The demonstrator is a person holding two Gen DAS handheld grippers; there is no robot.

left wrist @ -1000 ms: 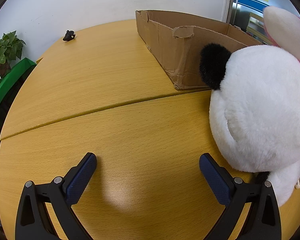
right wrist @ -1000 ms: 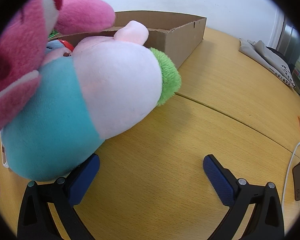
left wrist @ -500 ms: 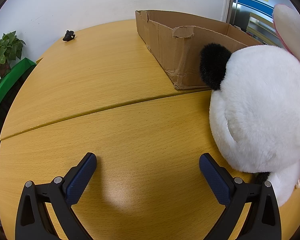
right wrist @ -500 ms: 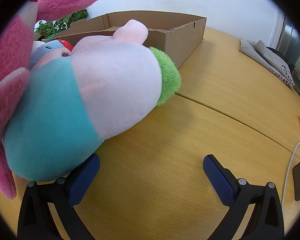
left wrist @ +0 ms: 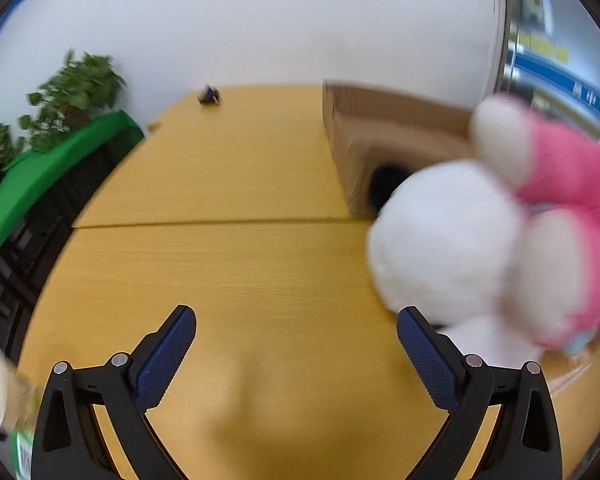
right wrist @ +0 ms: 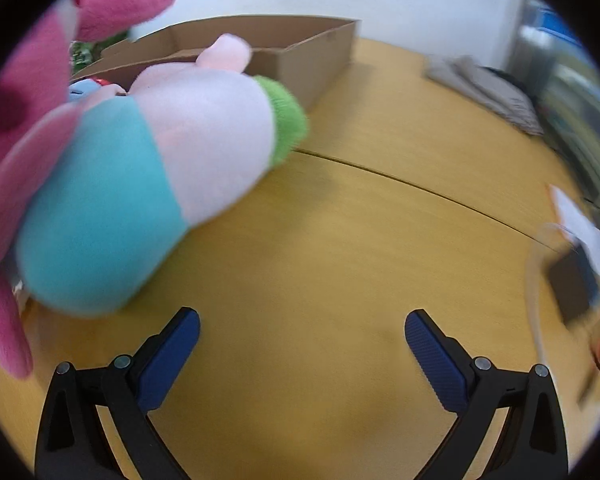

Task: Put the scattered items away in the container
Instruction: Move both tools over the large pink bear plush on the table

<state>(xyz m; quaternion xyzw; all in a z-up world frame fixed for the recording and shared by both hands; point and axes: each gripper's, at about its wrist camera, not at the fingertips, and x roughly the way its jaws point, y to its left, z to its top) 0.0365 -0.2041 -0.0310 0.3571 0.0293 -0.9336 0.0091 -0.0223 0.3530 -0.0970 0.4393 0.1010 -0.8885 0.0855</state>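
Two grippers are in view, and both stand with jaws spread wide and nothing between the pads. The left gripper [left wrist: 296,344] faces bare tabletop [left wrist: 236,272]. A white plush toy [left wrist: 440,236] with a black ear lies at its 2 o'clock, just beside the right-hand pad; a pink plush [left wrist: 568,184] overlaps it on the far side. The cardboard box [left wrist: 380,136] stands beyond, at 1 o'clock, its near corner just behind the white plush.

The right gripper [right wrist: 302,340] sees a teal-and-pink plush [right wrist: 140,184] at its 10 o'clock. The long axis of this toy runs from 8 o'clock up toward 1 o'clock, its green-tufted end pointing at the box wall [right wrist: 312,60]. Its teal end lies just above the left-hand pad.

Judgement: each gripper is about equally near its own toy; neither toy sits between the pads, so the left tool needs a rightward shift and the right tool a leftward one. Motion blur limits finer detail.
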